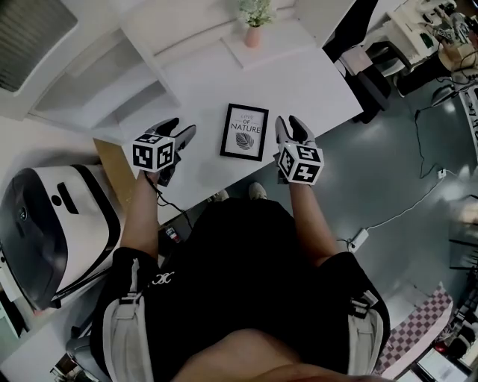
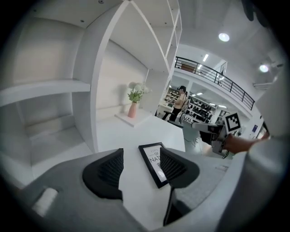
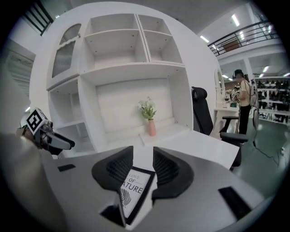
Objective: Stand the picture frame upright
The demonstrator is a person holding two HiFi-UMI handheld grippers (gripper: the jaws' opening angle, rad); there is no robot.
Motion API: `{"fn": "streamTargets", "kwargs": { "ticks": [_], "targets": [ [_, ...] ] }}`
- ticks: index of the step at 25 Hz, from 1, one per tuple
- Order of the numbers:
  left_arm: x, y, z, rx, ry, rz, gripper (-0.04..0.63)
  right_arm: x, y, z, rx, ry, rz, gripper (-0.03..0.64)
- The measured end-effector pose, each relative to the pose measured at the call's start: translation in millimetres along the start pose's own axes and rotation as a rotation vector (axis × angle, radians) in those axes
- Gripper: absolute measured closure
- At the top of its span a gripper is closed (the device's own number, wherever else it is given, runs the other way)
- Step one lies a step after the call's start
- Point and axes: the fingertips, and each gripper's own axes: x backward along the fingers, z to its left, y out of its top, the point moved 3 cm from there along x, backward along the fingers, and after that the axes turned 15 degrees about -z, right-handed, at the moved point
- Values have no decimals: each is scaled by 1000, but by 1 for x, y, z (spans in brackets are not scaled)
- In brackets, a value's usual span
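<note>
A black picture frame (image 1: 245, 132) with a white "NATURE" leaf print lies flat on the white table (image 1: 299, 82), near its front edge. My left gripper (image 1: 178, 130) hovers just left of the frame, jaws open and empty. In the left gripper view the frame (image 2: 153, 162) lies ahead, partly behind the right finger (image 2: 174, 166). My right gripper (image 1: 290, 127) sits close to the frame's right side, open with nothing held. In the right gripper view the frame (image 3: 132, 190) shows low between and below the jaws.
A pink vase with a small plant (image 1: 254, 22) stands at the table's back. White open shelves (image 1: 112, 82) rise on the left. A black office chair (image 1: 366, 71) stands right of the table. A white and black machine (image 1: 52, 224) sits low on the left.
</note>
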Motion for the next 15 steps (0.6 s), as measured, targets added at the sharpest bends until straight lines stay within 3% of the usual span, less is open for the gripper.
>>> {"fn": "streamTargets", "kwargs": {
  "ticks": [8, 15],
  "targets": [
    [-21, -25, 17, 160, -75, 43, 346, -8, -55, 2, -5, -53, 135, 482],
    [-47, -57, 28, 231, -125, 123, 347, -15, -98, 3, -37, -86, 233, 482]
  ]
}}
